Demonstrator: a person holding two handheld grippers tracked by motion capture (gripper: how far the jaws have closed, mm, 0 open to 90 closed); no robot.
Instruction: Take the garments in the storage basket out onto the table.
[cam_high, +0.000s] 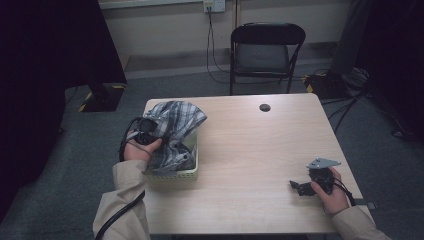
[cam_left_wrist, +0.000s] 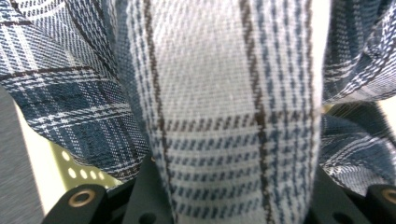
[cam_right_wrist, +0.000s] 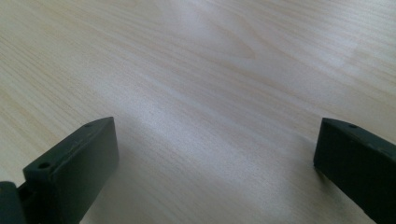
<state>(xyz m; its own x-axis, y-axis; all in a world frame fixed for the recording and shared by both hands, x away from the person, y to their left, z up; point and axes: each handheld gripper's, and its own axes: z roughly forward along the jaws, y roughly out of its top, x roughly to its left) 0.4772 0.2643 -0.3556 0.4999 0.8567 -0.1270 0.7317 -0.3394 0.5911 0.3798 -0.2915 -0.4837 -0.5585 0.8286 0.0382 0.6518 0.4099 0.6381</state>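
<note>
A blue, white and brown plaid cloth (cam_high: 175, 122) is bunched in and above a pale perforated basket (cam_high: 175, 175) at the table's left side. My left gripper (cam_high: 148, 131) is at the cloth's left edge, shut on a fold of it. In the left gripper view the cloth (cam_left_wrist: 233, 93) hangs right in front of the camera and hides most of the jaws, with the basket wall (cam_left_wrist: 70, 168) behind at lower left. My right gripper (cam_high: 300, 187) rests low over the table near the front right; its jaws (cam_right_wrist: 215, 158) stand wide open over bare wood.
The light wooden table (cam_high: 260, 150) has a round cable hole (cam_high: 265, 107) near its far edge. A black folding chair (cam_high: 265, 50) stands beyond the table. Cables and a stand base lie on the grey floor at the right.
</note>
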